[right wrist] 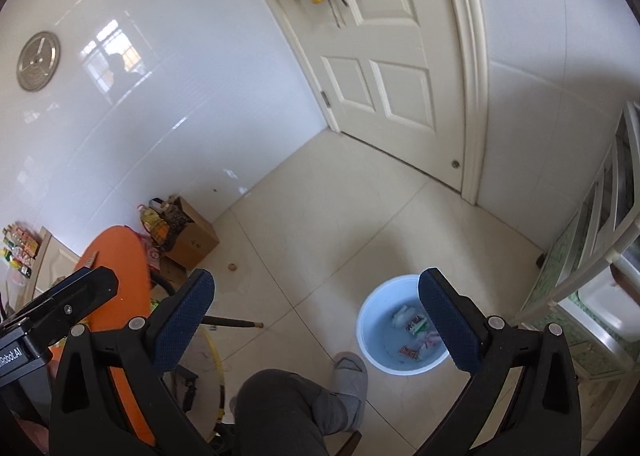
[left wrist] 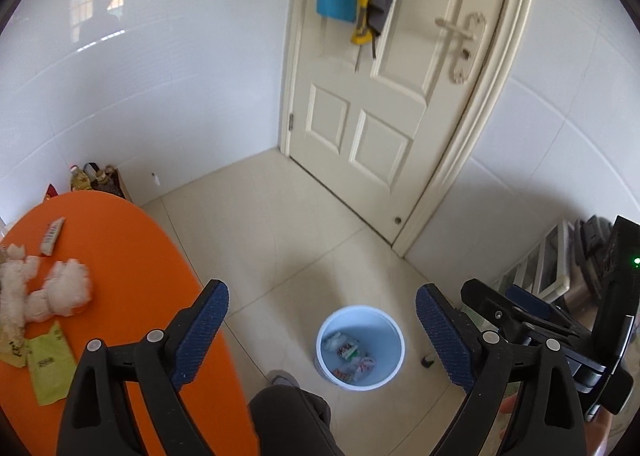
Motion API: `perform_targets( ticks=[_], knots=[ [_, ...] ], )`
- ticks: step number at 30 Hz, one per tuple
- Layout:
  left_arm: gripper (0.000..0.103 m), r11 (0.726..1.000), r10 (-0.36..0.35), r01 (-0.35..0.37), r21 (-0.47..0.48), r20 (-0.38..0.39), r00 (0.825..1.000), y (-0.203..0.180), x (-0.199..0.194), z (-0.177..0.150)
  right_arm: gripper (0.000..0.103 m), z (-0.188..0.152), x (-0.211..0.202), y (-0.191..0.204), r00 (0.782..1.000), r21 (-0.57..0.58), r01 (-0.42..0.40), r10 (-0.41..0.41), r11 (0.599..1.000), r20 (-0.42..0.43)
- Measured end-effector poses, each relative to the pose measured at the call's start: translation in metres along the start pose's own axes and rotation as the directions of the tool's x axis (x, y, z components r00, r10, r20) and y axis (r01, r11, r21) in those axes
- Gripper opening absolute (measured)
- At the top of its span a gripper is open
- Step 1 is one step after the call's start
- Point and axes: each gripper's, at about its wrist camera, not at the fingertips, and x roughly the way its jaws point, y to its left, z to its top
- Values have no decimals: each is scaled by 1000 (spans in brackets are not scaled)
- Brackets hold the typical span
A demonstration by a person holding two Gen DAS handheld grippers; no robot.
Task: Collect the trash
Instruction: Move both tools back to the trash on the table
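From the left wrist, the left gripper (left wrist: 322, 324) gapes wide and empty above the round pale-blue plastic bucket (left wrist: 390, 330) on the floor, wrappers inside. On the orange oval table (left wrist: 132, 256) to its left lie crumpled white tissues (left wrist: 60, 292), a green flat wrapper (left wrist: 50, 366) and a narrow striped packet (left wrist: 52, 235), long axis pointing away.

From the right wrist, the right gripper (right wrist: 316, 318) is likewise spread and empty; the bucket (right wrist: 370, 320) sits by its right finger.

Both hand-held grippers (left wrist: 322, 330) (right wrist: 316, 312) wide open, empty.
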Motion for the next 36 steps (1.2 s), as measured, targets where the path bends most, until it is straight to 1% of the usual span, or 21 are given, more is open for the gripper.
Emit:
perform_targets(
  ticks=[2,4,6,10,12,16,18,20,22,23,26,28,29,31,32,33,34,35,36],
  knots=[
    [93,1000,16,-15,-19,40,999,10,-30,-10,103,2,-10,16,1000,-24,-13,13,1000,20],
    [96,999,31,-28,-43,76,997,23,-59,-17,103,3,-20,34,999,-49,-28,30,998,40],
    [98,996,58,-49,-75,123,991,36,-91,-29,103,4,-31,53,997,-78,-44,49,996,58],
    [99,988,100,-73,-136,201,974,58,-152,-53,103,4,-50,97,991,-146,-85,99,986,88],
    [99,981,140,-100,-169,246,959,71,-185,-72,103,2,-58,120,986,-181,-113,133,977,101],
    [102,960,229,-163,-229,301,926,91,-236,-110,103,-5,-71,168,971,-258,-168,204,951,122],
    [102,945,273,-189,-268,322,907,101,-259,-131,103,-10,-75,193,963,-294,-195,239,936,122],
    [102,923,329,-225,-312,338,882,112,-284,-156,103,-16,-79,217,955,-339,-219,271,915,117],
    [102,902,374,-253,-350,342,862,113,-295,-172,103,-22,-79,235,949,-375,-237,296,896,108],
    [102,889,398,-265,-374,344,851,120,-308,-185,103,-27,-80,247,945,-399,-248,310,883,99],
    [102,853,457,-296,-431,338,823,125,-330,-215,103,-41,-79,273,937,-442,-274,340,854,76],
    [102,833,489,-319,-452,331,807,129,-341,-233,103,-50,-77,289,937,-472,-279,345,836,58],
    [102,824,500,-328,-461,324,803,126,-343,-240,103,-53,-77,293,937,-482,-282,347,829,49],
    [102,814,513,-339,-472,311,800,121,-342,-246,103,-63,-76,305,934,-504,-294,356,812,27],
    [102,809,521,-346,-476,307,796,120,-347,-256,103,-68,-74,311,934,-515,-297,356,804,18],
    [102,806,526,-352,-476,303,795,116,-340,-246,103,-71,-73,316,934,-523,-299,356,798,10],
    [102,801,534,-359,-478,299,791,115,-343,-254,103,-74,-72,320,934,-531,-302,358,792,3],
    [102,799,538,-365,-478,295,790,112,-340,-252,103,-79,-71,325,934,-540,-305,358,784,-7],
    [102,797,541,-370,-479,291,789,109,-333,-241,103,-82,-70,328,935,-546,-304,355,781,-13]
  ],
)
